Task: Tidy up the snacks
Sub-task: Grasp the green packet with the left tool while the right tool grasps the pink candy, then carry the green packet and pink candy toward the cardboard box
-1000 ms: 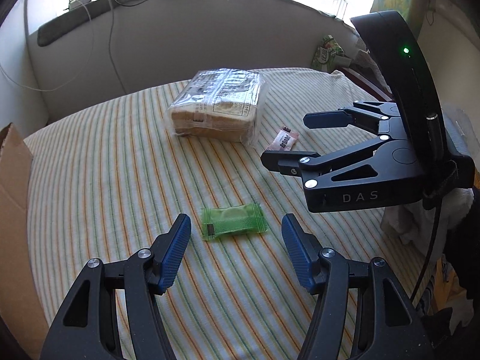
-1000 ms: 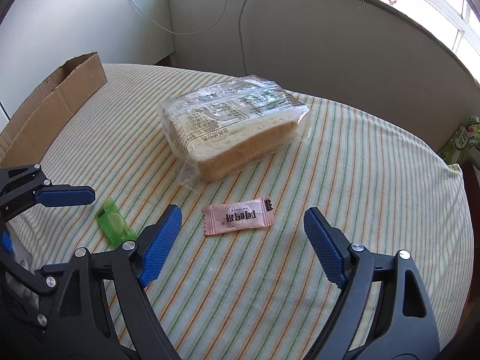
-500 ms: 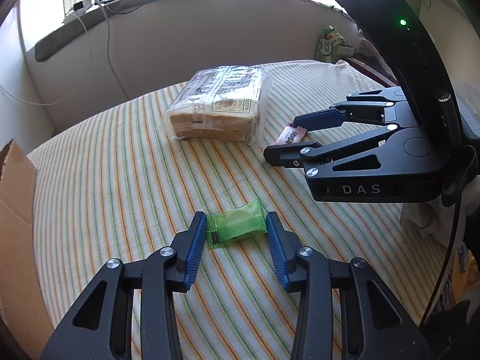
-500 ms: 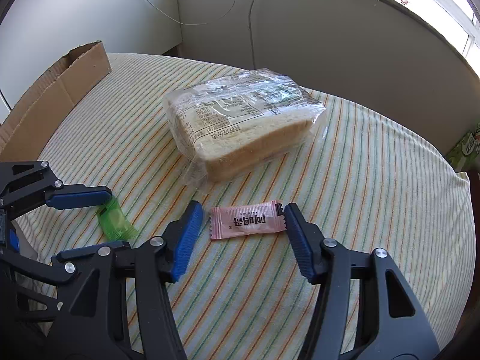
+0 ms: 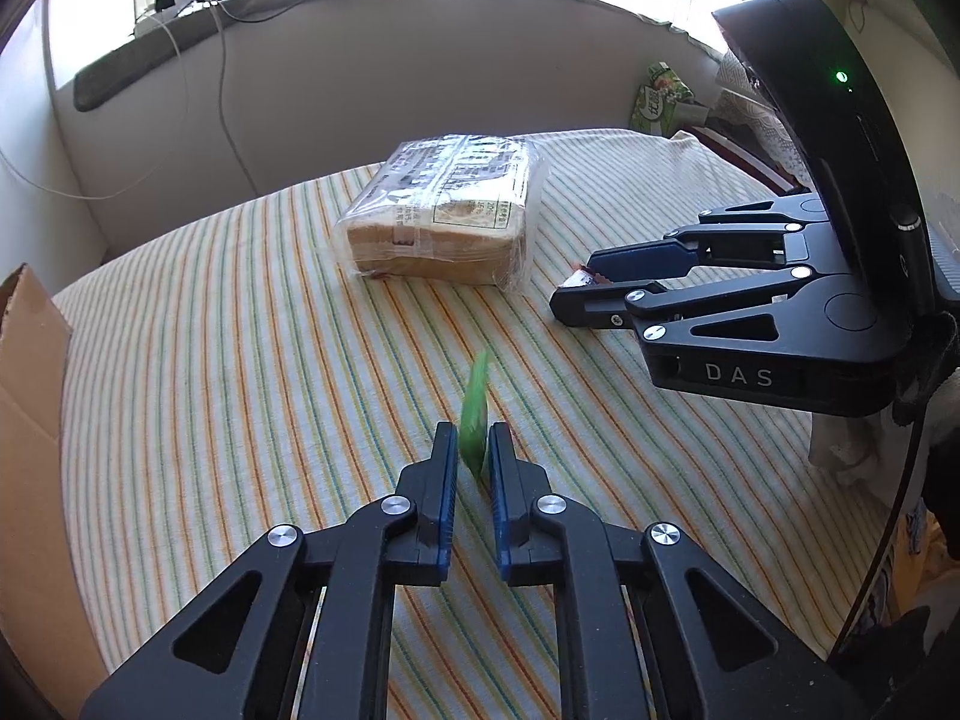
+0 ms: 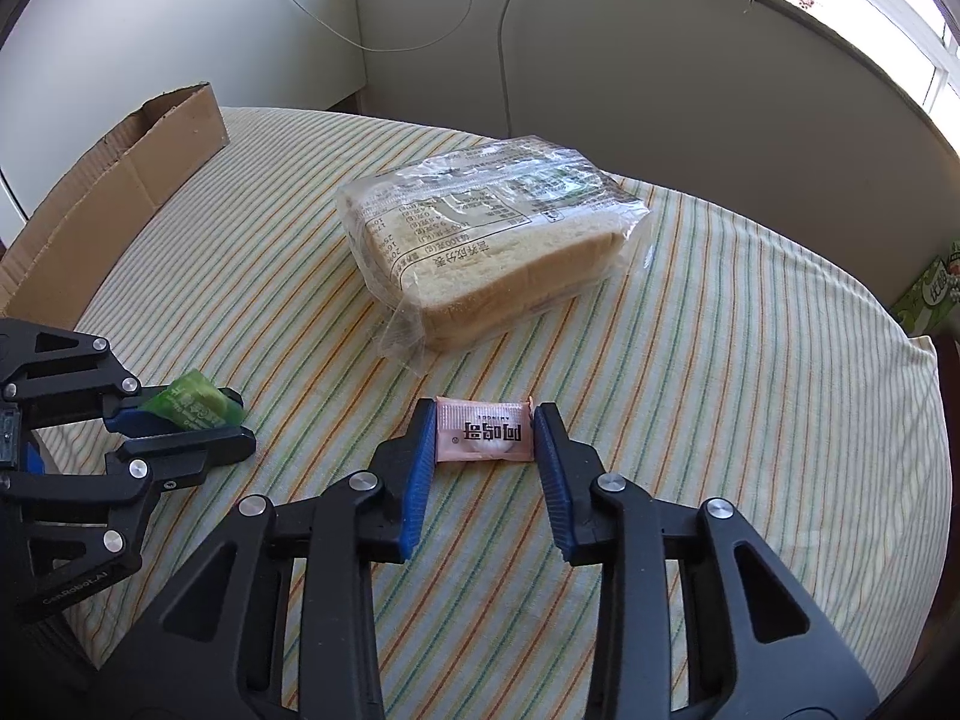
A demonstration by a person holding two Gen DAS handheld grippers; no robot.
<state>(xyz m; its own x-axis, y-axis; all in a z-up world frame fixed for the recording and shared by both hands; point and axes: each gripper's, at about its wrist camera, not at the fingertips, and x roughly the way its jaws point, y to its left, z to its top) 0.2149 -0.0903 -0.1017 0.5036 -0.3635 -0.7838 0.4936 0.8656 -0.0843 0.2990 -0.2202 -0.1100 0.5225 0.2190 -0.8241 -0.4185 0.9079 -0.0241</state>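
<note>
A small green snack packet (image 5: 476, 402) stands on edge between the blue pads of my left gripper (image 5: 472, 438). Its jaws are closing and the pads press on the packet's sides. The right wrist view shows the same green packet (image 6: 189, 405) at the left, in that gripper's tips. My right gripper (image 6: 485, 420) is closing on a pink snack packet (image 6: 485, 435) that lies on the striped tablecloth (image 6: 720, 420). Its pads touch both ends and squeeze it shorter. A clear-wrapped loaf of sliced bread (image 6: 486, 252) lies beyond both grippers.
An open cardboard box (image 6: 120, 192) stands at the table's left edge. A green snack bag (image 5: 657, 102) sits past the far right edge, near clutter. A wall and a window sill with cables run behind the table.
Both grippers went from wide open to closed around their packets. The green packet tipped from flat onto its edge, and the pink packet was squeezed shorter. Neither hand has shifted.
</note>
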